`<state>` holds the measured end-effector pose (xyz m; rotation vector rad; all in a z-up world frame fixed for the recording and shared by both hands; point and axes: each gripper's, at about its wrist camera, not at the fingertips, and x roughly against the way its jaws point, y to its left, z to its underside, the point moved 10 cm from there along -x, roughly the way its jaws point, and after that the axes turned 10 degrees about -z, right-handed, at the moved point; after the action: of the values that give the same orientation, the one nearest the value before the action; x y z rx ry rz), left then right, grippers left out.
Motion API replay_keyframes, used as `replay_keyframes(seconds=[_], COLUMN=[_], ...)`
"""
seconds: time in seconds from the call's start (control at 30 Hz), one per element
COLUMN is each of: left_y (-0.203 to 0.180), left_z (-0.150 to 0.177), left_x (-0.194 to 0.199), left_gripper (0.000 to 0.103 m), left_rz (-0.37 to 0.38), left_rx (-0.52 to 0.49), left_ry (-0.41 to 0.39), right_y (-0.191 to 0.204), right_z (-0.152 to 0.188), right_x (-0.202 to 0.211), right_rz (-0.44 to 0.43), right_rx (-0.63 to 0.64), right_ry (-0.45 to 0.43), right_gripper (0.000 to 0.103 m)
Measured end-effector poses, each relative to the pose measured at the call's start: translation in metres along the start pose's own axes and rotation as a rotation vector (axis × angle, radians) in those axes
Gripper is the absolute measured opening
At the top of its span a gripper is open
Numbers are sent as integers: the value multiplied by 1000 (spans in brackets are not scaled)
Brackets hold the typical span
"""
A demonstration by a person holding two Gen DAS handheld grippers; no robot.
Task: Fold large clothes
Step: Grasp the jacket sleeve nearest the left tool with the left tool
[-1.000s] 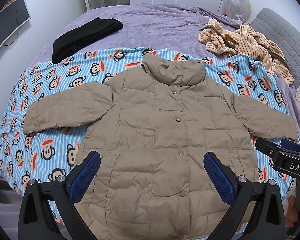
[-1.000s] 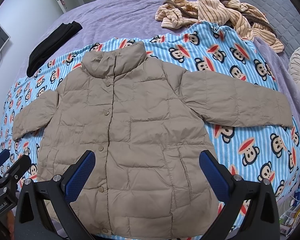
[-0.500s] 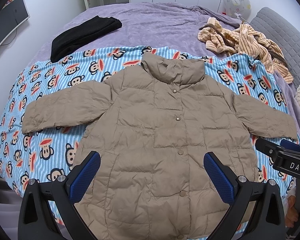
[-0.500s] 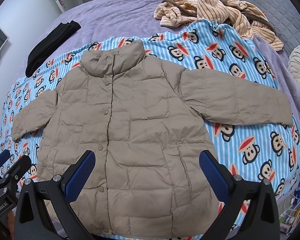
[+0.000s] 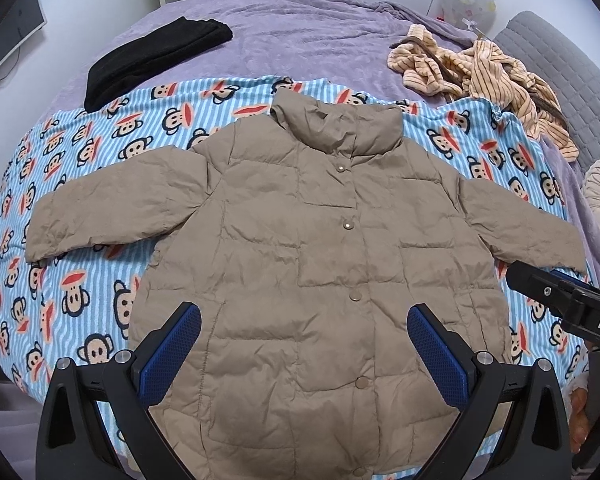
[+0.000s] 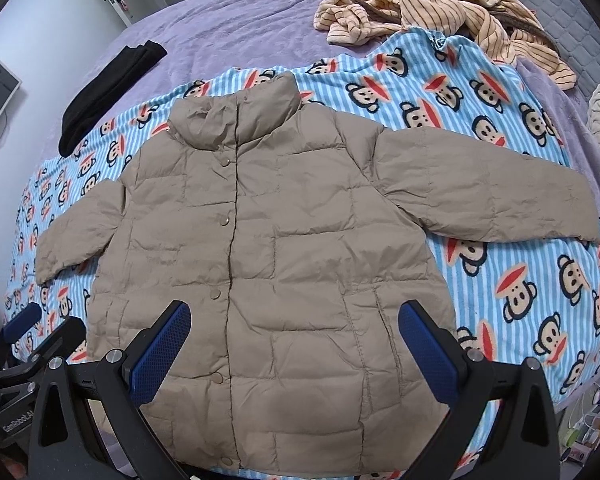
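A tan quilted jacket (image 5: 320, 256) (image 6: 284, 248) lies flat and buttoned on a blue striped monkey-print blanket (image 5: 80, 272) (image 6: 520, 280), collar away from me, both sleeves spread out sideways. My left gripper (image 5: 304, 344) hovers open above the jacket's lower front, nothing between its blue pads. My right gripper (image 6: 294, 340) is open too, above the lower hem area. The right gripper's body (image 5: 560, 304) shows at the right edge of the left wrist view, near the right sleeve cuff. The left gripper's body (image 6: 24, 344) shows at the lower left of the right wrist view.
The blanket lies on a purple bed (image 5: 300, 36). A folded black garment (image 5: 152, 56) (image 6: 108, 88) rests at the far left. A heap of striped orange clothing (image 5: 484, 76) (image 6: 440, 12) sits far right, beside a grey headboard (image 5: 572, 92). A person's hand (image 5: 584, 412) holds the right gripper.
Both cameras have drifted slightly; the jacket sits a little further right and lower in the left view. The jacket itself has not moved, and both grippers stay open.
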<state>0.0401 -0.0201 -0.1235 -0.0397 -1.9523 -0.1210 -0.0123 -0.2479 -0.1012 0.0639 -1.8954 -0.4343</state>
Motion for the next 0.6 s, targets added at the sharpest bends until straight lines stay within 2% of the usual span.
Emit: replay_keyframes(seconds=[0.17,0.3,0.37,0.47,0.6], left_y=[23,58,84,131,210], left_z=[8,15,17,15,1], left_x=[-22,-53,-70,-96,-132], left_gripper=[103,103,103,103,103], left_rz=[25,36,32,37,41], left_rx=[39,94,126,188,346], left_ry=[35,76,90,102,85], right_y=[20,37,46,60,80], right_z=[-5,0,4,17,33], right_x=[-5,-16,-25,-44,-69], right_rz=[-85,-108,-92,-89,-84], right_rx=[3,-10,-11,-14,-44], right_ry=[-41,-46,-29,55,94], right_gripper=[103,103,103,103,103])
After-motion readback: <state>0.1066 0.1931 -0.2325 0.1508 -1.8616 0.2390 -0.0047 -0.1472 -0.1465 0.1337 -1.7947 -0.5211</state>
